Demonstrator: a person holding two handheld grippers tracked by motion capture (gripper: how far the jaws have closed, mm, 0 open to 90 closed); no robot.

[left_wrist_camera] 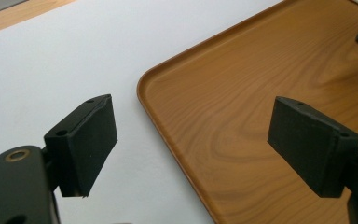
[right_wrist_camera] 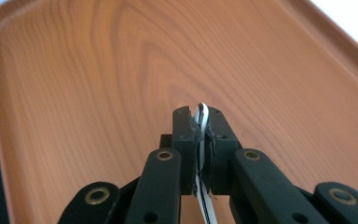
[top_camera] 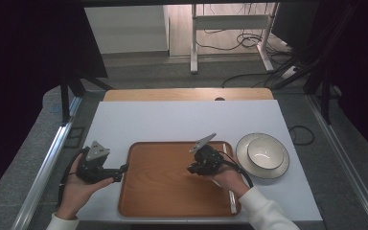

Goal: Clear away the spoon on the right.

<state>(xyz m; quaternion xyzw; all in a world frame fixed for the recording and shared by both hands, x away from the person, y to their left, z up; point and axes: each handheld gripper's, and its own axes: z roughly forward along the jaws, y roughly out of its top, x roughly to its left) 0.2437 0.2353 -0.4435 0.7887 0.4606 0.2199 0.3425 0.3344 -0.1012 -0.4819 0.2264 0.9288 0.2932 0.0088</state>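
R gripper [right_wrist_camera: 201, 122] is clamped on a thin white, dark-edged strip [right_wrist_camera: 202, 114], can't tell what it is; strip stands edge-on btwn the pads, tip poking just past them, above the wooden tray [right_wrist_camera: 98, 70]. R hand [top_camera: 227, 178] comes in over tray's right part. L gripper [left_wrist_camera: 191, 140] gapes wide, nothing in it, straddling tray's rounded corner and white table [left_wrist_camera: 51, 60]. Bowl [top_camera: 265, 153] sits on plate [top_camera: 249, 163] right of tray

The tray [top_camera: 163, 191] is warm orange-brown with a swirly wood grain. The surface [top_camera: 172, 122] under it is plain white. The plate [top_camera: 249, 165] and bowl [top_camera: 265, 152] are off-white with a thin dark rim. Both hand-held grippers, left [top_camera: 117, 173] and right [top_camera: 191, 168], are matte black with brass-coloured rivets, and the right one pinches something thin [right_wrist_camera: 202, 116], white with a dark edge.
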